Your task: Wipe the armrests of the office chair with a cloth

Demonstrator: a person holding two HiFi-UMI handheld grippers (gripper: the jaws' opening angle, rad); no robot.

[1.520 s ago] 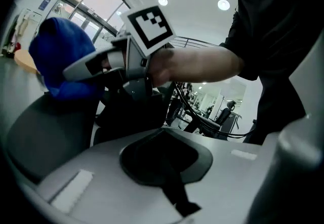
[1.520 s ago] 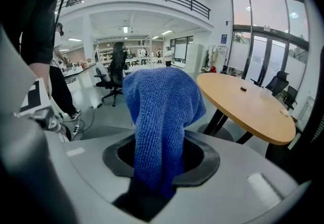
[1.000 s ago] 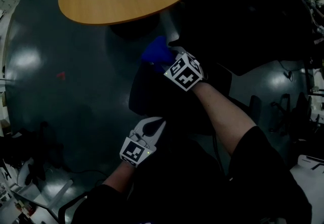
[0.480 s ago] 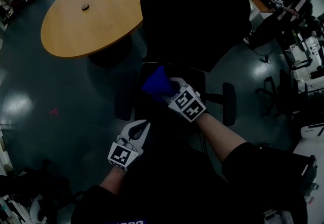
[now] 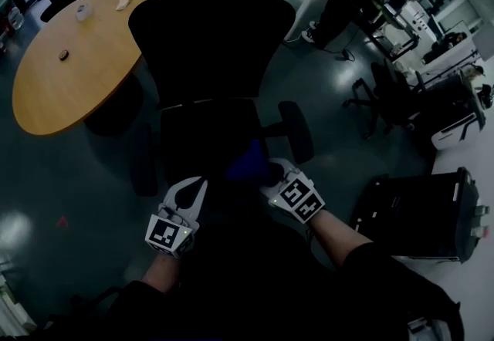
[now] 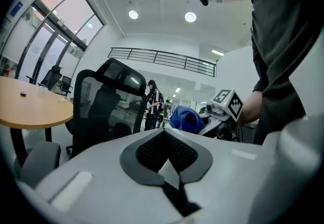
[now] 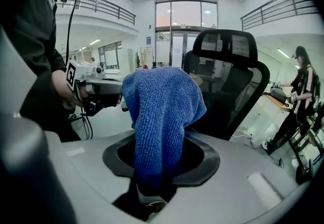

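Note:
The black office chair (image 5: 208,31) faces me, its left armrest (image 5: 143,160) and right armrest (image 5: 296,131) standing out on either side of the seat. My right gripper (image 5: 268,174) hovers over the seat's front edge, shut on a blue cloth (image 5: 248,160). The cloth (image 7: 161,111) hangs bunched from its jaws in the right gripper view and touches neither armrest. My left gripper (image 5: 190,191) is held beside it, shut and empty. From the left gripper view I see the cloth (image 6: 186,118) and the chair's backrest (image 6: 109,96).
A round wooden table (image 5: 65,77) with small items stands at the far left. More office chairs (image 5: 386,92), desks and a dark cabinet (image 5: 421,212) fill the right side. A person (image 7: 304,91) stands at the far right.
Both grippers have drawn back toward me, from near the backrest to the seat's front edge. The right gripper still holds the cloth. My view has swung to show the whole chair.

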